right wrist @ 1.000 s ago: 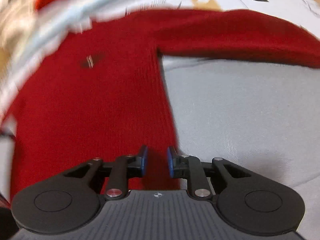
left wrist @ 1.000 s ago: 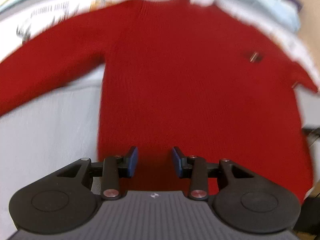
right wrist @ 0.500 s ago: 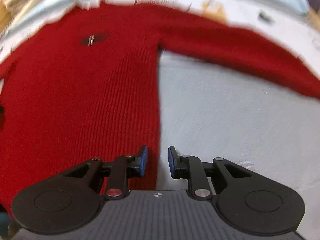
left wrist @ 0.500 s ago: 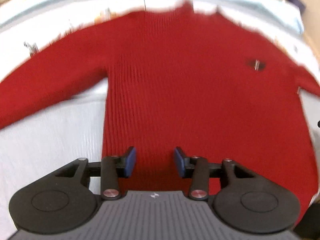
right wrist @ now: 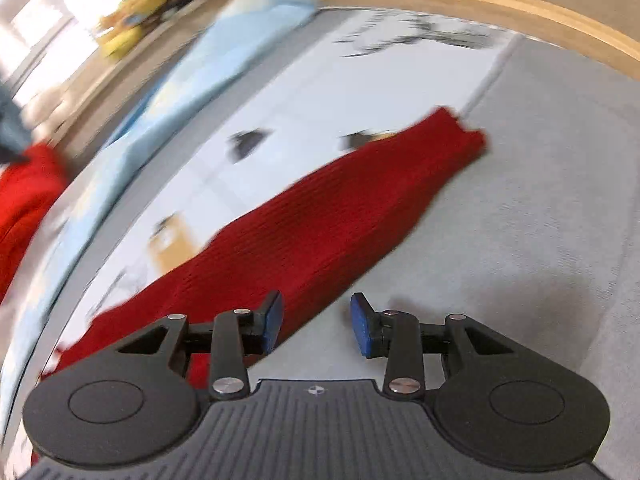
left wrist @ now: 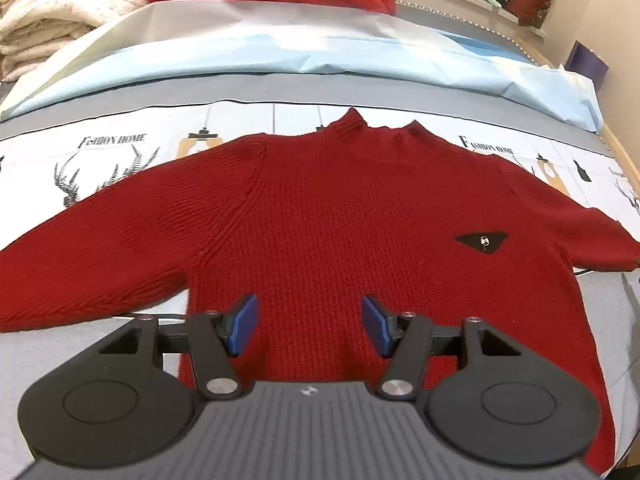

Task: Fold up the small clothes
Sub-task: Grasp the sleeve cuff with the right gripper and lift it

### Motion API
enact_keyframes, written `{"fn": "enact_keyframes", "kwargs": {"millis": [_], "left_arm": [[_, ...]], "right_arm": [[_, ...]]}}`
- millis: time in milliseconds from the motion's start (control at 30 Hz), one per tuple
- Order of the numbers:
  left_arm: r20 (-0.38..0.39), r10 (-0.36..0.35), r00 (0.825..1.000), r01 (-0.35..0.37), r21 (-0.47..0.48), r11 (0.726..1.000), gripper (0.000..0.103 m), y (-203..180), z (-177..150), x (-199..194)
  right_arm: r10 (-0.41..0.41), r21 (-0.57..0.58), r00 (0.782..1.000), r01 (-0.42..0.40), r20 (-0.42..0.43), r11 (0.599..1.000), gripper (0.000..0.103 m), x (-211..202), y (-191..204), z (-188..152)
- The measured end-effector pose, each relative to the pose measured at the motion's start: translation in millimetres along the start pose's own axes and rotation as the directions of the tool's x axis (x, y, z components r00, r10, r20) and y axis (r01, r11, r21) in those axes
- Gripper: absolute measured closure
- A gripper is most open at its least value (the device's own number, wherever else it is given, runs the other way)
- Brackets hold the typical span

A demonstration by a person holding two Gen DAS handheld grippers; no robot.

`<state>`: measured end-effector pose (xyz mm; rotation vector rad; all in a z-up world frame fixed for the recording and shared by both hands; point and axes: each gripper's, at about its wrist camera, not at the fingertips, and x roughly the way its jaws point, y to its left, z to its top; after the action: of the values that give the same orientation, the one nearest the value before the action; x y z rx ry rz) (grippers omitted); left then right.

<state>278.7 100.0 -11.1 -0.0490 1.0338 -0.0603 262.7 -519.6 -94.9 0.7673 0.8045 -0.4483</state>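
Right gripper (right wrist: 316, 326) now over sleeve (right wrist: 320, 220), opening, empty; left gripper (left wrist: 308, 326) opening, empty; sweater (left wrist: 340, 220) hem hidden.

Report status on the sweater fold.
Left gripper and right gripper opening, empty. Red sweater flat, unfolded; sleeve stretched out. Nothing in the way.

I see a bed (left wrist: 120, 336) under a grey printed sheet, with the red sweater (left wrist: 340, 220) flat at centre, pale blue bedding (left wrist: 280, 52) at twelve o'clock and folded blankets (left wrist: 52, 8) at eleven.
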Motion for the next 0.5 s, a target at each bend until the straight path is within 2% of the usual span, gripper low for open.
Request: {"fn": "enact_keyframes", "kwargs": {"millis": [100, 267, 467, 500], "left_arm": [[-0.008, -0.013, 1.0, 0.013, 0.002, 1.0, 0.04, -5.6, 3.8, 7.7], [-0.01, -0.024, 1.0, 0.024, 0.008, 1.0, 0.04, -11.0, 6.8, 14.4], [-0.017, -0.02, 1.0, 0.02, -0.001, 1.0, 0.039, -8.2, 8.4, 18.7], [-0.017, -0.02, 1.0, 0.02, -0.003, 1.0, 0.039, -6.9, 8.9, 18.9]], "right_arm": [[0.013, 0.12, 1.0, -0.012, -0.006, 0.993, 0.064, 20.1, -17.5, 6.3], [0.027, 0.233, 0.999, -0.03, 0.018, 0.972, 0.064, 41.5, -37.4, 10.2], [0.082, 0.291, 0.993, -0.103, 0.083, 0.951, 0.063, 56.5, -43.5, 19.9], [0.078, 0.294, 0.993, -0.101, 0.087, 0.95, 0.069, 56.9, -43.4, 21.1]]}}
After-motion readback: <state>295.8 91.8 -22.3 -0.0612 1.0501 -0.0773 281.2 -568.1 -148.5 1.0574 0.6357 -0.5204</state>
